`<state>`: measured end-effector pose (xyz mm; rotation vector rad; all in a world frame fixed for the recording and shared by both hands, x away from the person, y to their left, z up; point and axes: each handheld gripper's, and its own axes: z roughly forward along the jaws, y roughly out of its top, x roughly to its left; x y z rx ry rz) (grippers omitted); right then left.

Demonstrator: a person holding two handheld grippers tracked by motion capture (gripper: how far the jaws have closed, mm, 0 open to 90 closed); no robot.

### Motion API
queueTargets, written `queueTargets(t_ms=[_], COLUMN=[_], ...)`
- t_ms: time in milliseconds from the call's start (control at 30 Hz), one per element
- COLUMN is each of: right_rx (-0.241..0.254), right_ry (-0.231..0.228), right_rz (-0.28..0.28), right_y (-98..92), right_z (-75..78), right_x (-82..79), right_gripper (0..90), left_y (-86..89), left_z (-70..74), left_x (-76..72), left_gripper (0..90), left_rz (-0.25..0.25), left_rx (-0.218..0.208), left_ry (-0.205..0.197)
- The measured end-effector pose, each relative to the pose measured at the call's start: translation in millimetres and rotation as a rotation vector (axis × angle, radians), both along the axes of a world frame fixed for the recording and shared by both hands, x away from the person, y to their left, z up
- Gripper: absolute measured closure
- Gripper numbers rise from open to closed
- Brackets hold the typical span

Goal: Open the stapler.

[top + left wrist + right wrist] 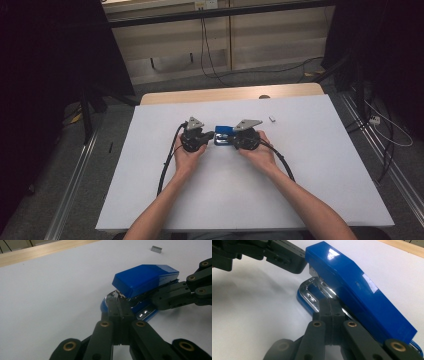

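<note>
A blue stapler (223,134) lies on the white table (300,165) between my two grippers, its top lifted a little off the chrome base. My left gripper (212,135) meets its front end from the left. In the left gripper view the jaws (117,302) are shut, with a thin shiny metal part of the stapler's (146,277) nose pinched at their tips. My right gripper (232,137) comes from the right. Its jaws (331,302) are shut on the metal rail under the blue top (354,287). The right gripper (160,298) clamps the stapler's middle layer in the left gripper view.
A small grey strip of staples (272,119) lies on the table behind and to the right of the stapler, also seen far off (156,249). A wooden edge (230,94) runs along the table's far side. Cables (167,165) trail from both grippers toward the person.
</note>
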<state>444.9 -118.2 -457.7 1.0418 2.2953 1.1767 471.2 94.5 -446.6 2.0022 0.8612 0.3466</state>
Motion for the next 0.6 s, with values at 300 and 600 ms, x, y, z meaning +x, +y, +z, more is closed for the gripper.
queueTargets(t_ms=[300,600], right_rx=[0.005,0.005], right_ry=[0.007,0.007], right_rz=[0.001,-0.002], right_y=[-0.3,-0.3], right_z=[-0.2,-0.3], right_x=[0.6,0.8], right_gripper=[90.0,90.0], left_y=[-2.7,-4.5], left_z=[-1.4,-1.5], left_x=[2.7,4.9], left_gripper=[90.0,90.0], left_rz=[-0.004,-0.007], left_rx=[0.019,0.04], left_ry=[-0.009,-0.022])
